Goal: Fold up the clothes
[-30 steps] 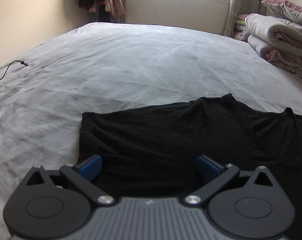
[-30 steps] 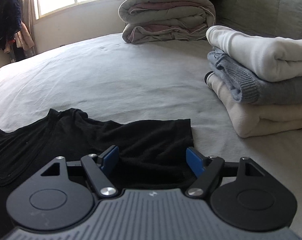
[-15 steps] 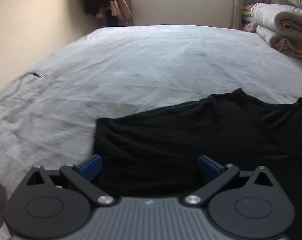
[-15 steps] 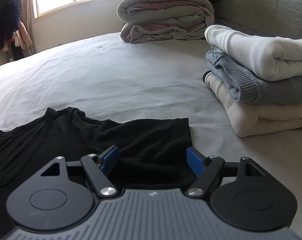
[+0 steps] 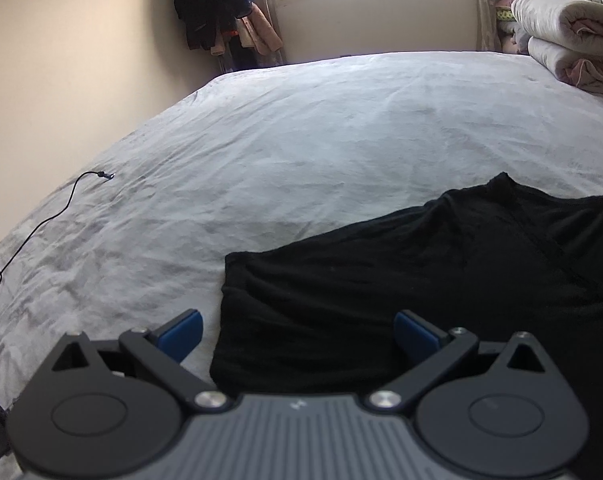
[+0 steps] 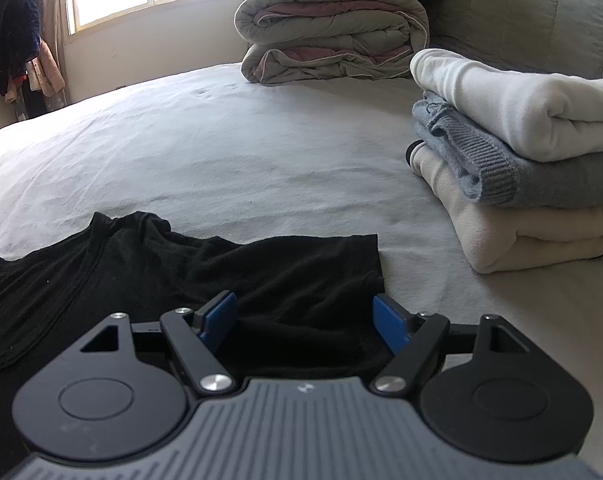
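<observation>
Both pairs of jaws are seen spread wide, with nothing held between the blue pads. Over the last second the left gripper (image 5: 297,330) has been swung to its own left, so that the left sleeve edge of the flat black cotton T-shirt (image 5: 401,280), earlier outside its left finger, is now framed between its fingers, above the crumpled pale grey bedsheet (image 5: 261,152). The right gripper (image 6: 305,320) has barely been moved and is kept over the opposite sleeve (image 6: 321,264), near the stack of folded white, grey and cream garments (image 6: 521,168). A sleeve fold is judged about to be started
</observation>
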### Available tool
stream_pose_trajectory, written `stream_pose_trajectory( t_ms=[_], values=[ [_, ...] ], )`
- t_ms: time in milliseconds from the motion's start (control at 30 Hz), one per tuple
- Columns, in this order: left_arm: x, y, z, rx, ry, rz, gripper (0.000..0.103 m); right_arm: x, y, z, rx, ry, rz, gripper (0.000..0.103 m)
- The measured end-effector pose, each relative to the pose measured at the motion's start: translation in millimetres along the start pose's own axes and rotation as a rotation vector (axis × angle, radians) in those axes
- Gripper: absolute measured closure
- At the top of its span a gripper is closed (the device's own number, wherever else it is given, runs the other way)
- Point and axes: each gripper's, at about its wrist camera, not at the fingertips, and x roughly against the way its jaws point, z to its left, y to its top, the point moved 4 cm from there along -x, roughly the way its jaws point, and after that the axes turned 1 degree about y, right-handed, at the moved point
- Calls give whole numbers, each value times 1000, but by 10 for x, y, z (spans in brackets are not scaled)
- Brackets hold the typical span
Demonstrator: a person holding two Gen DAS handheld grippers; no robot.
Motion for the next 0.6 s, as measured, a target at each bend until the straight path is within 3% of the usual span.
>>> stream_pose_trajectory(
  t_ms=[200, 333, 500, 600],
  values=[
    [8, 2, -20, 16, -46, -2, 1, 0, -2, -3, -2, 0, 0, 23],
    [46, 16, -52, 74, -180, -39, 1, 19, 11, -35, -10, -1, -5, 23],
    [88, 4, -54, 254, -422, -121, 1, 25, 49, -187, -54, -11, -8, 21],
    [44, -32, -124, 296, -479, -144, 1, 19, 65, -298, -83, -28, -8, 21]
  ],
)
